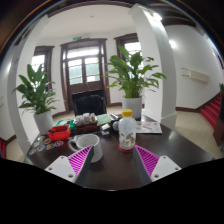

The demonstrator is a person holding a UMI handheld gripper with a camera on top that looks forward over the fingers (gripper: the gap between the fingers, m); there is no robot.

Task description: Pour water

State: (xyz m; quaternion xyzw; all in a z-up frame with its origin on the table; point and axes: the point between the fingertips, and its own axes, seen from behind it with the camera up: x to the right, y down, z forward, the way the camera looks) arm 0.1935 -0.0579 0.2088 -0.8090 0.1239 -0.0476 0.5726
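The water bottle (126, 131), clear with a white cap and a pale label, is seen standing upright on the dark round desk (110, 170), just ahead of the fingers and a little toward the right one, with a light-coloured cup (87, 147) set beside it to the left and a red object (60, 131) and other small clutter lying toward the desk's far left edge. The hand-held gripper (113, 162) is held spread above the near edge of the desk, its magenta pads (80, 160) apart and nothing pinched between them. Two potted plants (133, 78) are seen beyond the far edge of the desk, before a doorway.
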